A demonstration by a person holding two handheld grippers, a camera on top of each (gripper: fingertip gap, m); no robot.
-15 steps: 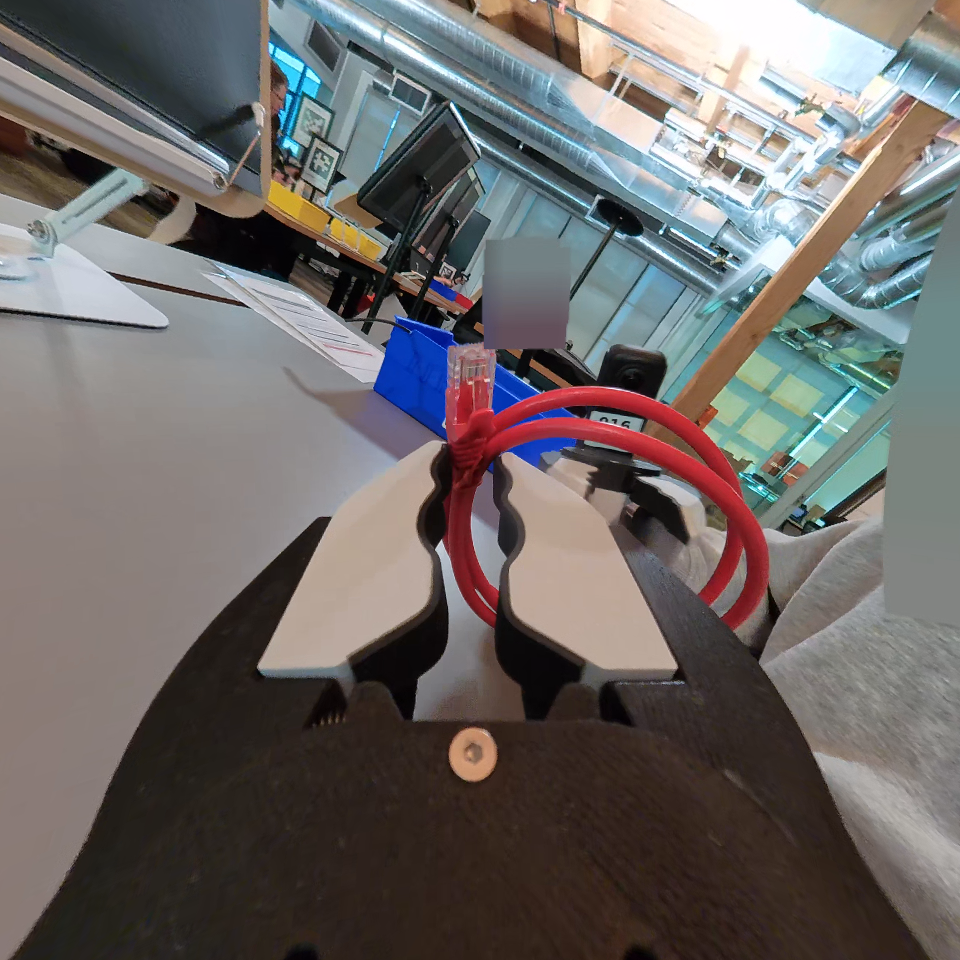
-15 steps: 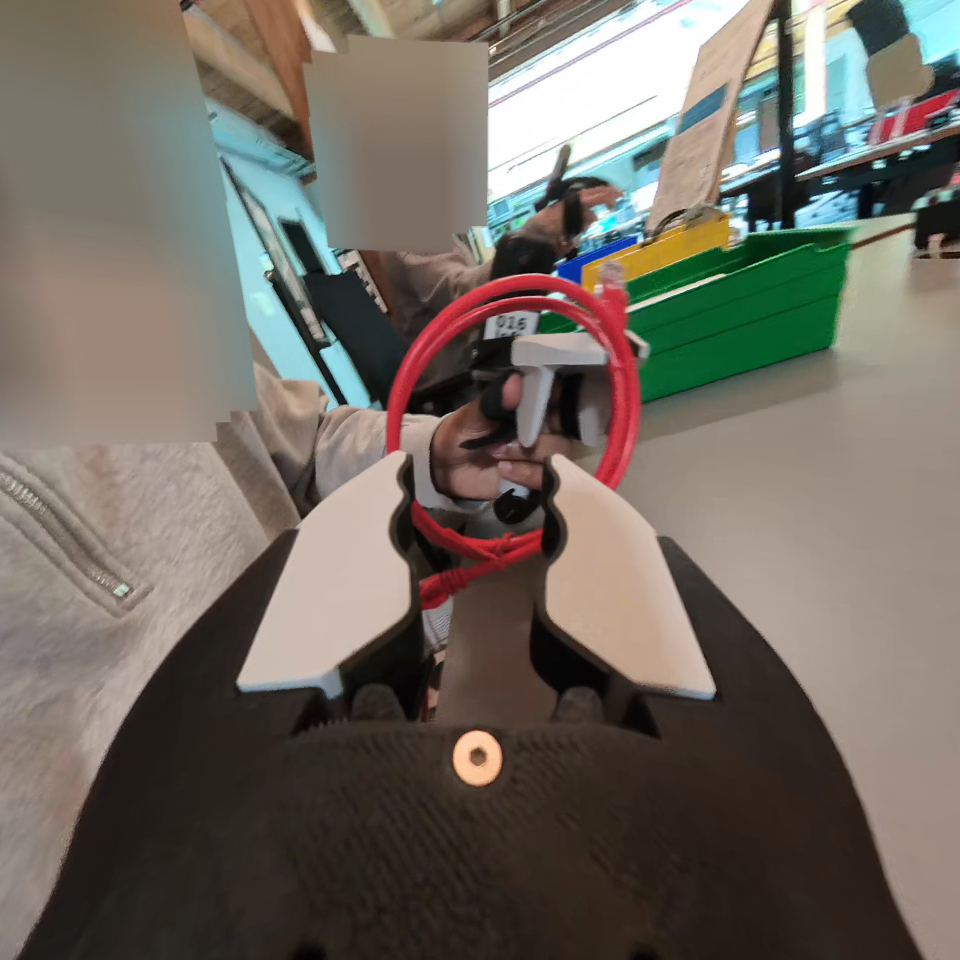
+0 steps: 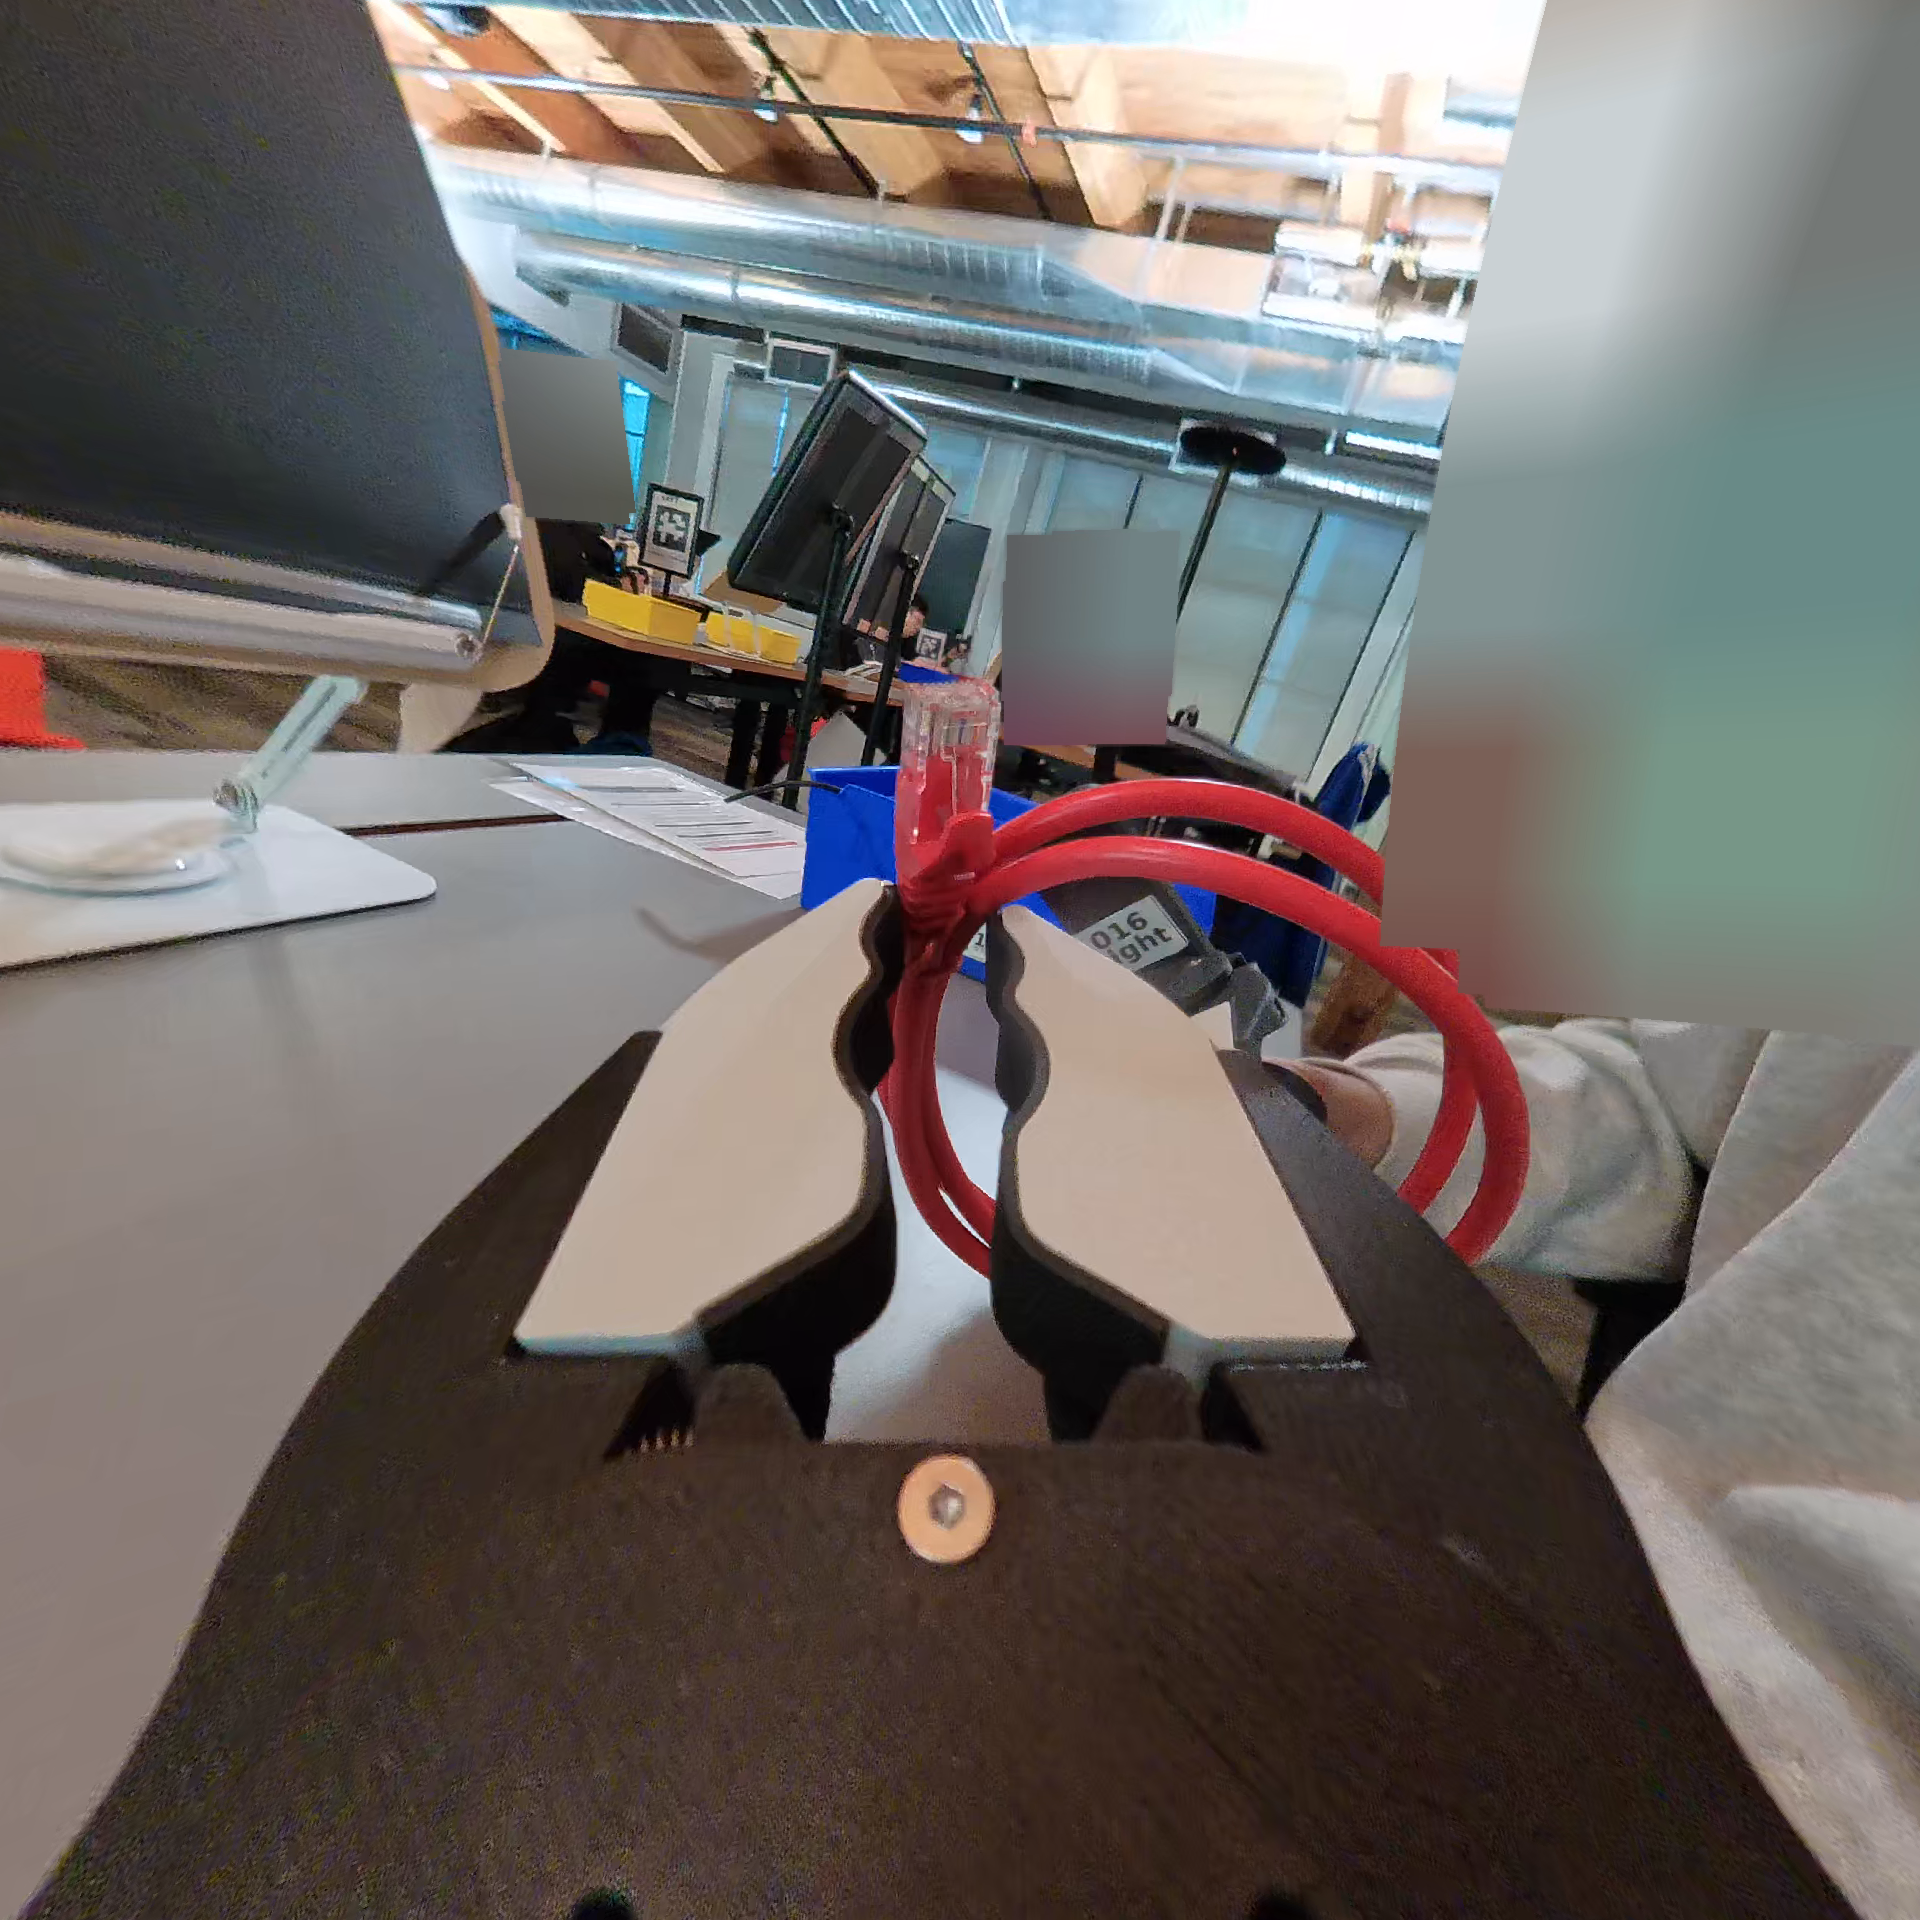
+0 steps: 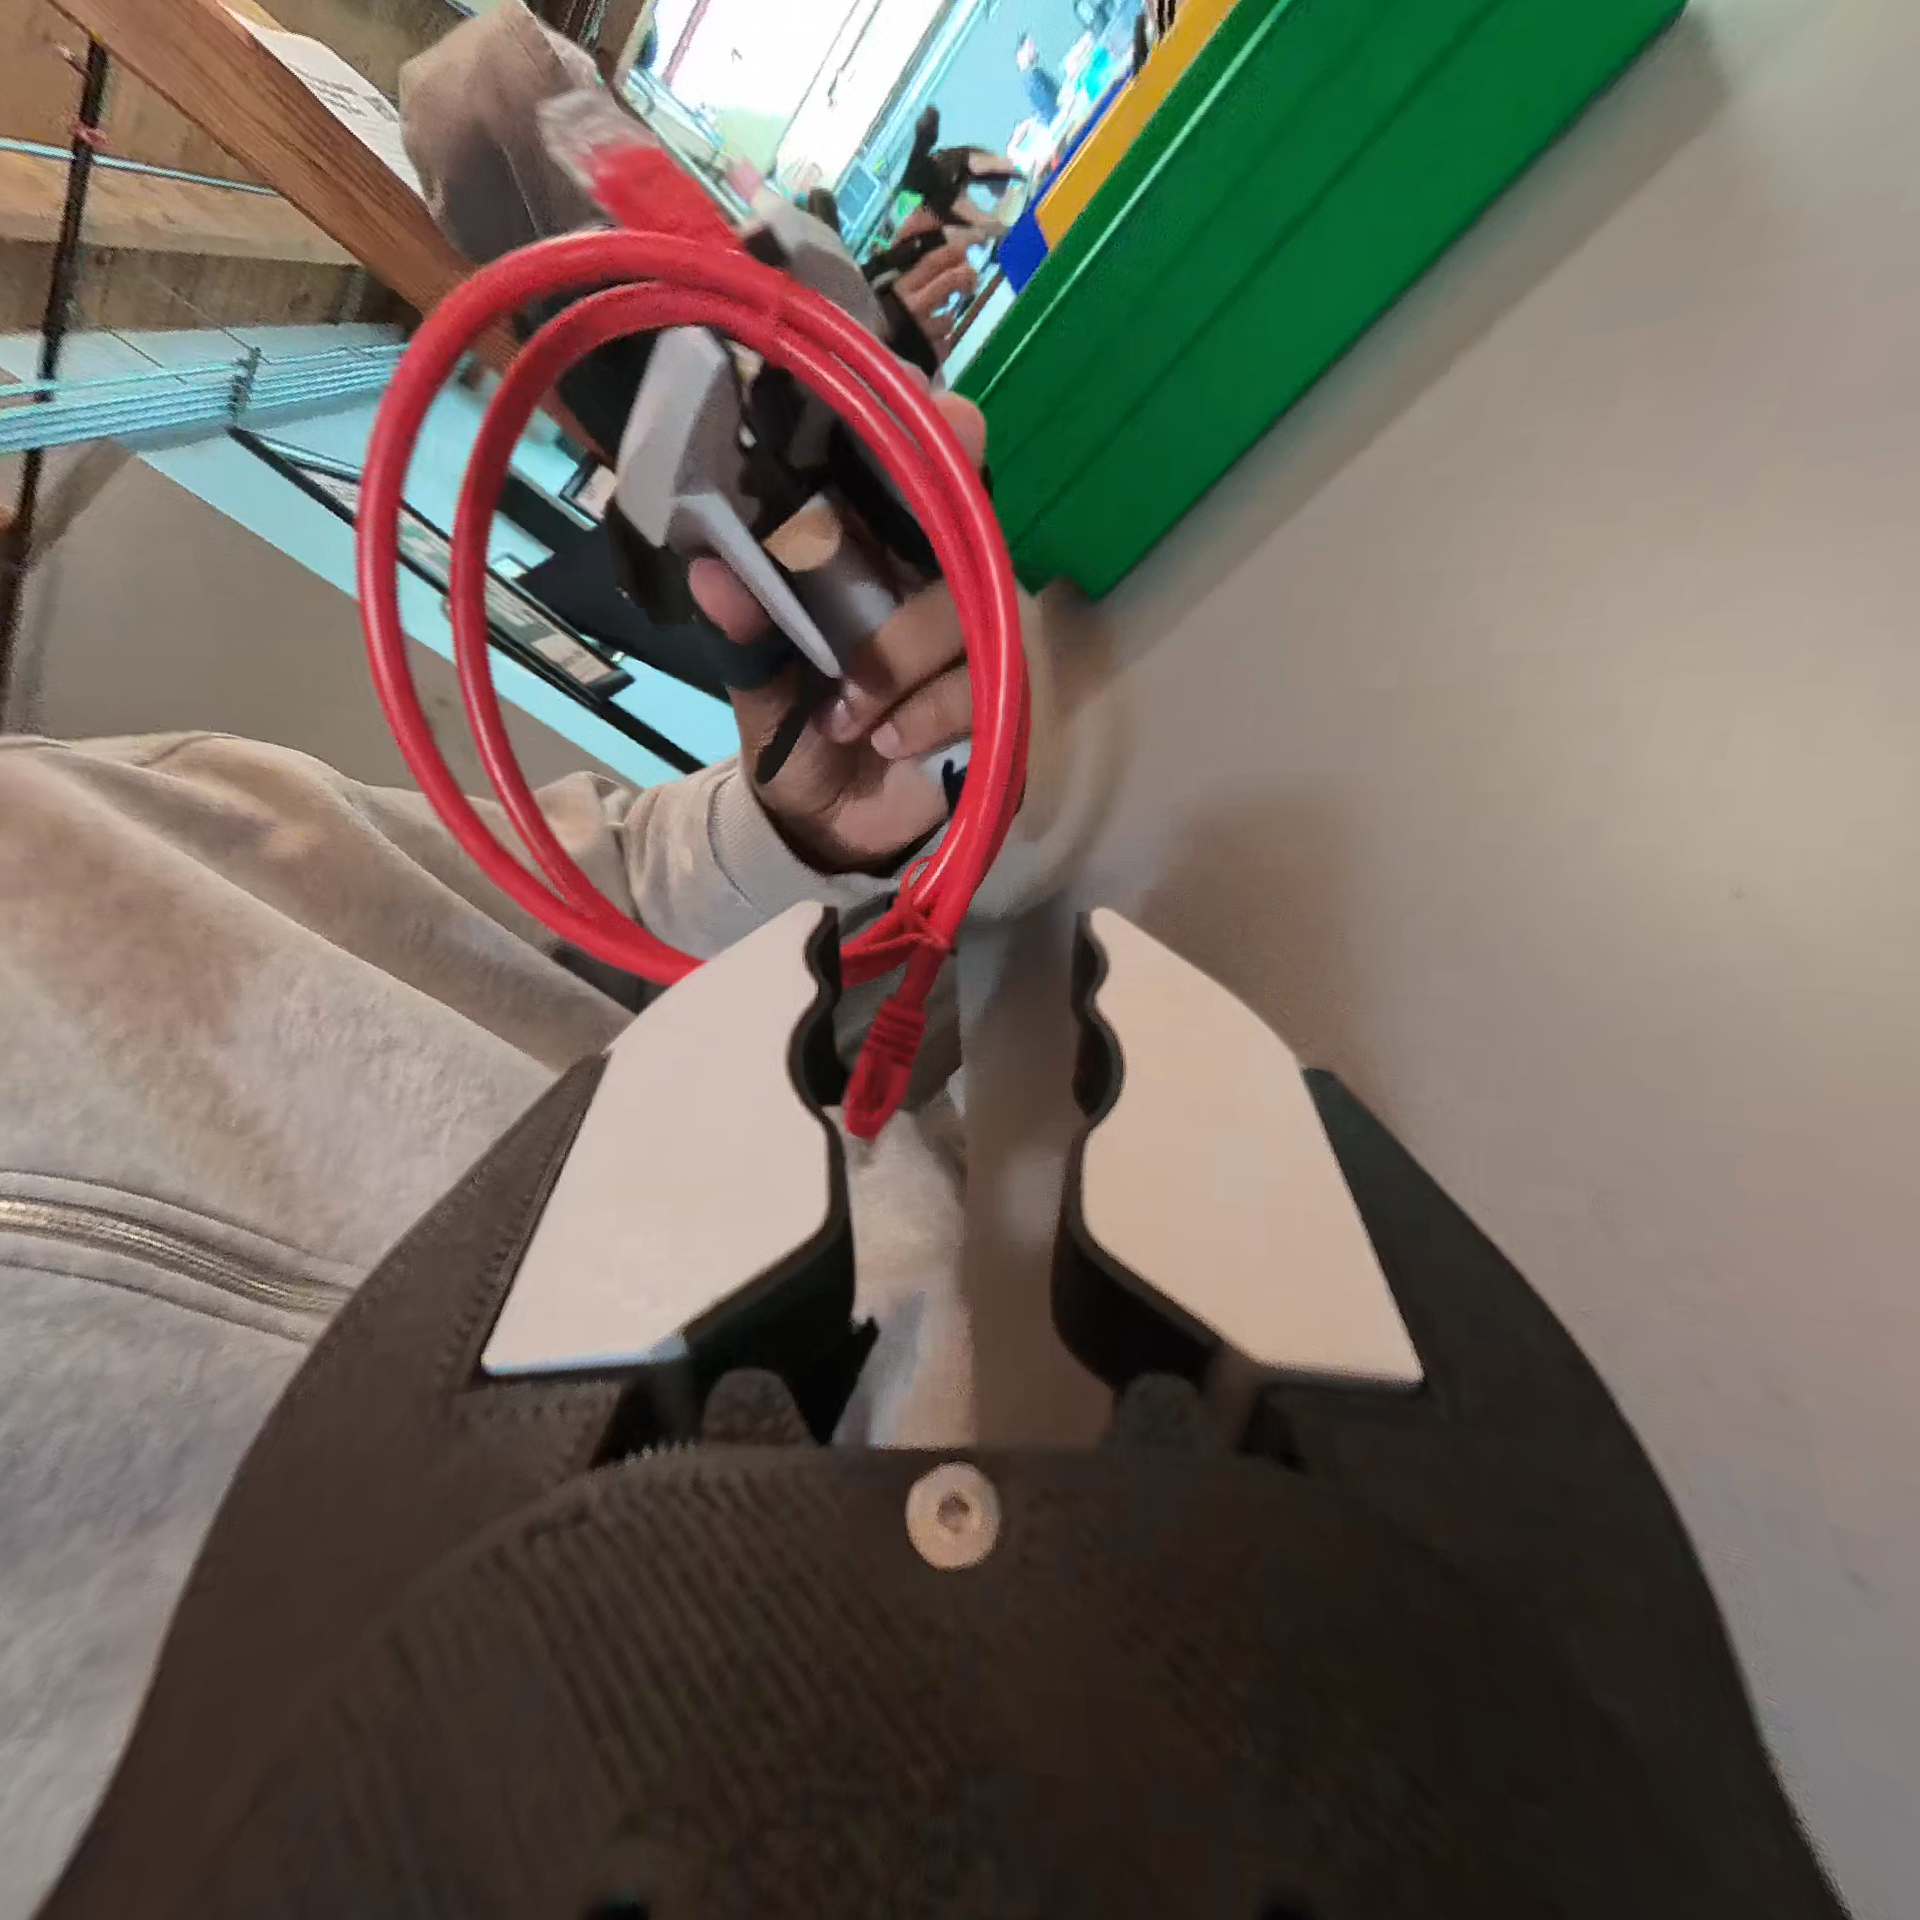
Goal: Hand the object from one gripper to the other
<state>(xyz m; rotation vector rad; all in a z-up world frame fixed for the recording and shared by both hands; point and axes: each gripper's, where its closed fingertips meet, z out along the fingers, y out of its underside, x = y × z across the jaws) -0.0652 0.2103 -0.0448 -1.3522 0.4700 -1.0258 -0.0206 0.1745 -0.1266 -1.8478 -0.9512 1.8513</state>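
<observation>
- My left gripper [image 3: 940, 940] pinches the coiled red cable [image 3: 1226, 997] at its tied bundle, right at the fingertips; the fingers stand only a narrow gap apart with the cable filling it, the clear plug just above the tips and the loops swinging out to the right of them.
- Half a second ago my right gripper [image 4: 951, 961] had its fingers nearly closed across the lower part of the coil; now they stand clearly apart, and the tied end with its red plug boot hangs loose between them, close to the left finger [image 4: 717, 1122] and well clear of the right one.
- I cannot tell if the boot brushes that left finger.
- I take it the right side has let go, so the cable's weight sits on the left alone.
- In the right wrist view the scene is tilted, the green bins [image 4: 1299, 312] slanting, and blurred.
- Next I would draw the right gripper back without snagging the loops.
</observation>
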